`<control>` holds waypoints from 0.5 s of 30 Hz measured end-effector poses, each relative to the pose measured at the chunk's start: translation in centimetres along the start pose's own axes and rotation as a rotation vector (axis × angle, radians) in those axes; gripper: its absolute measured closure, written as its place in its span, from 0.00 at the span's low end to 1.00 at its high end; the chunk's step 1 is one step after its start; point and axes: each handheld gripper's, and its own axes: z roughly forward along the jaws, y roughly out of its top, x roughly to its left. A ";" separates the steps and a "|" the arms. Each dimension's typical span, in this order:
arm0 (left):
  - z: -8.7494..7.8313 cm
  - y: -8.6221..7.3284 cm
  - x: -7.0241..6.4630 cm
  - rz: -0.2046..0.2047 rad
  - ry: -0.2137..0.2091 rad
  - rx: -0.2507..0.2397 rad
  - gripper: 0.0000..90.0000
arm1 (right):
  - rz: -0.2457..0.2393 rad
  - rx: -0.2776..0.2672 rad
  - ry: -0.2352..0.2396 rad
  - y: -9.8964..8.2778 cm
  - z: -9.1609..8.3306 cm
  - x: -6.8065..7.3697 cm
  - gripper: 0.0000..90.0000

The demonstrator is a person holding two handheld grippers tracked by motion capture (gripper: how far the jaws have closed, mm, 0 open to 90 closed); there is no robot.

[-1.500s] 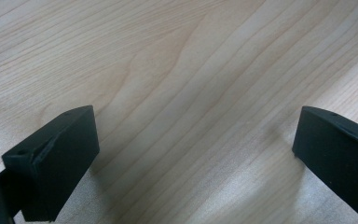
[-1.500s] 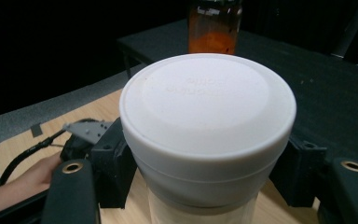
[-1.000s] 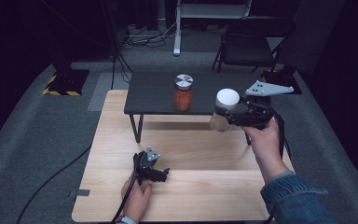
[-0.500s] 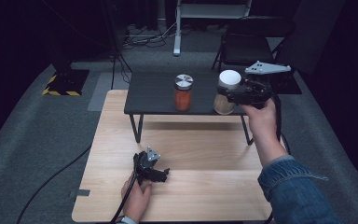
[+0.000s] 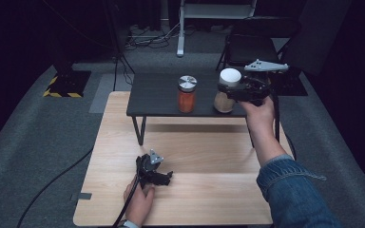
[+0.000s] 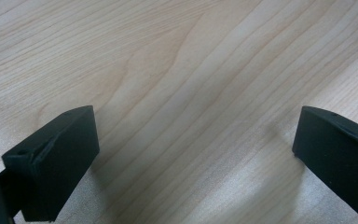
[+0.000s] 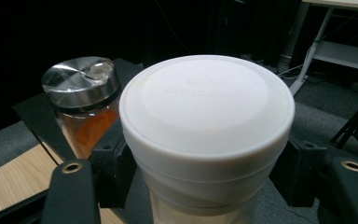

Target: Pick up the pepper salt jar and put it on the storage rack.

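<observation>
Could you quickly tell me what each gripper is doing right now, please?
Left gripper: open, empty, low over the wooden table.
Right gripper: closed on the white-lidded jar.

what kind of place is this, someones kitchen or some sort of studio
Probably a studio or lab set up for recording, not a kitchen: dark surroundings, grey carpet, cables on the floor, a stand base with hazard tape, and a folding chair behind the small black table.

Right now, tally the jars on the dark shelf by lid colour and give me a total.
White-lidded jar, held by the right gripper: 1
Silver-lidded jar with orange contents: 1
Total: 2 jars on the dark shelf
</observation>
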 end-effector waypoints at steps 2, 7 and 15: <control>0.0 0.0 0.0 -0.005 0.000 0.002 0.00 | 0.001 0.002 -0.005 -0.1 0.2 -0.1 0.37; 0.0 0.0 0.0 -0.005 -0.001 0.003 0.00 | 0.011 0.009 -0.001 -0.2 0.3 -0.7 0.36; 0.0 0.0 0.0 -0.005 -0.001 0.003 0.00 | 0.033 -0.010 0.019 -0.4 -0.5 -1.6 0.15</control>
